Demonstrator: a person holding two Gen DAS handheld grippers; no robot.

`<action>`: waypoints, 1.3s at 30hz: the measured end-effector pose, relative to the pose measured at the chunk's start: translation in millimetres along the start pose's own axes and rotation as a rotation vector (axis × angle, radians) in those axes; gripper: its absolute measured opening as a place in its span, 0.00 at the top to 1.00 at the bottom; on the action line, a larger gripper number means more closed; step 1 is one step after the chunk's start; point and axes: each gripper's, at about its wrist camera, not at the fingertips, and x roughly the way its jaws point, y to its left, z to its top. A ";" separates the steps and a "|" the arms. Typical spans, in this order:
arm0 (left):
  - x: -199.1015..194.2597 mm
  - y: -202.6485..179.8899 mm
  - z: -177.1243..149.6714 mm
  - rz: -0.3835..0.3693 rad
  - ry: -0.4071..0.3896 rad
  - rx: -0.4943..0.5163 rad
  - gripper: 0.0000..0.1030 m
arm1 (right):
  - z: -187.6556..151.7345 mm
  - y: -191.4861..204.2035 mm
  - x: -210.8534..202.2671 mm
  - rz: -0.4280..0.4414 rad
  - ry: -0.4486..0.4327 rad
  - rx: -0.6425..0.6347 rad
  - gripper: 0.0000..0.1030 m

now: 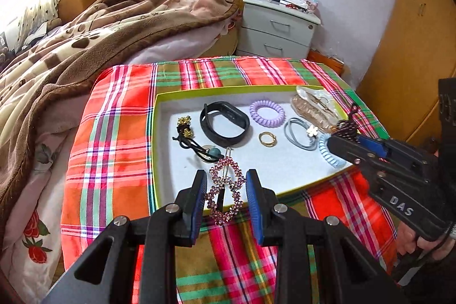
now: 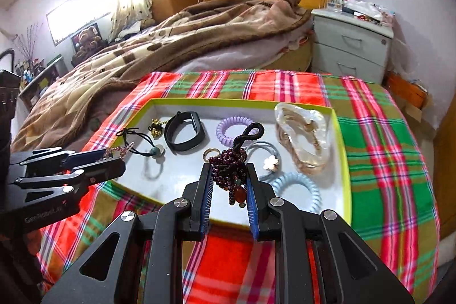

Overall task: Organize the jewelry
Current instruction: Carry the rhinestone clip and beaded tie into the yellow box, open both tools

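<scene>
A white tray with a lime rim [image 1: 156,116] [image 2: 343,150] lies on a plaid cloth. It holds a black band [image 1: 223,123], a purple coil tie [image 1: 267,113], a gold ring [image 1: 268,139], a grey tie with a flower [image 1: 302,133], a light blue coil tie [image 2: 296,190] and a clear clip [image 2: 302,138]. My left gripper [image 1: 226,190] is shut on a pink rhinestone hair clip [image 1: 226,190] over the tray's near edge. My right gripper [image 2: 229,184] is shut on a dark purple bead bracelet [image 2: 229,170] above the tray.
A bed with a brown blanket [image 1: 99,27] lies at the left. A grey nightstand [image 1: 278,30] stands behind the cloth. A wooden wardrobe [image 1: 413,47] is at the right. A black tie with gold beads [image 1: 185,130] and one with a teal bead [image 1: 213,153] lie in the tray.
</scene>
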 end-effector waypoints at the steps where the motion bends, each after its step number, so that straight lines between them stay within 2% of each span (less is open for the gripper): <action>1: 1.2 1.1 0.6 -0.001 0.000 -0.004 0.72 | 0.6 -0.1 2.8 0.000 0.006 0.001 0.78; 16: 23.0 23.6 2.0 0.026 0.038 -0.067 0.72 | 0.4 0.9 32.2 0.001 0.077 -0.015 0.78; 39: 37.6 26.2 -0.1 0.024 0.070 -0.074 0.72 | -1.5 9.8 49.7 -0.041 0.113 -0.065 0.78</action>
